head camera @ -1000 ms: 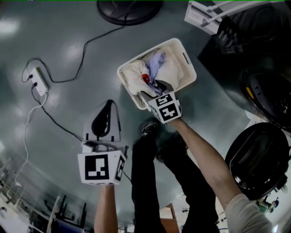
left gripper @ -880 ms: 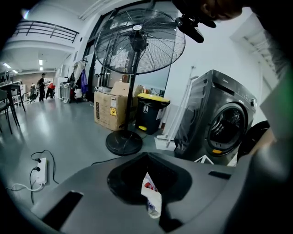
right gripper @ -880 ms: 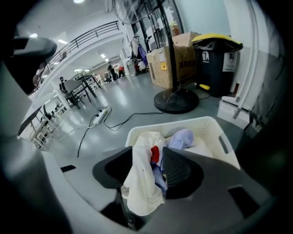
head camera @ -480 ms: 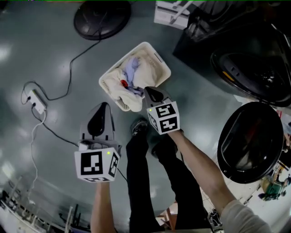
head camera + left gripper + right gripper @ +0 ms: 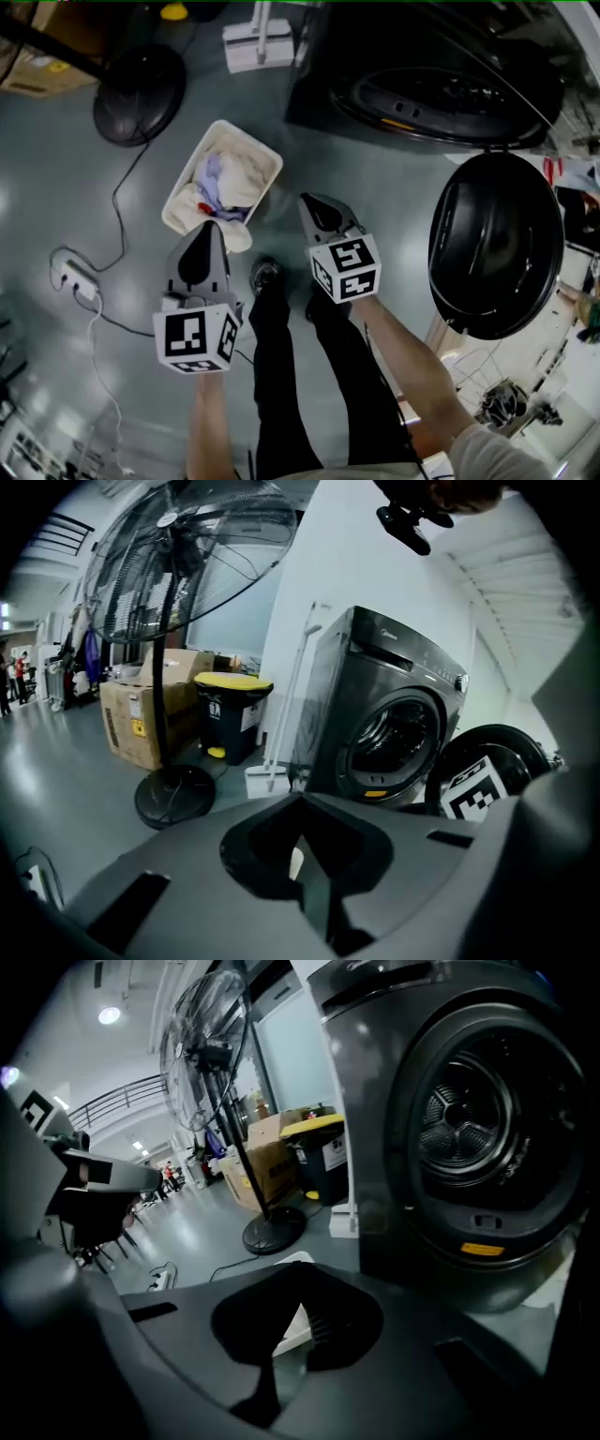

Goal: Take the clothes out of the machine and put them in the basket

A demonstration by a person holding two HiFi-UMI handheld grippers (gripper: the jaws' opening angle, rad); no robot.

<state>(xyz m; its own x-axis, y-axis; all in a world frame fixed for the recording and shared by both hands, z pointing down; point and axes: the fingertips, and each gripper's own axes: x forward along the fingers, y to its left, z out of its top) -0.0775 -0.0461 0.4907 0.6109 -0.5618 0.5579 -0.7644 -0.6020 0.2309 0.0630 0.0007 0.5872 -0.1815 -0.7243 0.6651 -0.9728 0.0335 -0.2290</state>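
Clothes (image 5: 223, 180) are piled in the basket (image 5: 225, 125), far left. The left gripper (image 5: 210, 232) and the right gripper (image 5: 307, 202) are clenched empty. No clothes are seen in the open machine (image 5: 441, 89), far right, so the task is judged nearly done.

Lifted the right gripper (image 5: 312, 203) out of the basket (image 5: 253, 142) with jaws now closed on nothing, drew the left gripper (image 5: 208, 234) up to the basket's near corner, and swung the head view onto the washing machine (image 5: 319, 84) and its open door (image 5: 495, 244).

Head view steeply down; gripper views forward; shared: washing machine (image 5: 431, 80).
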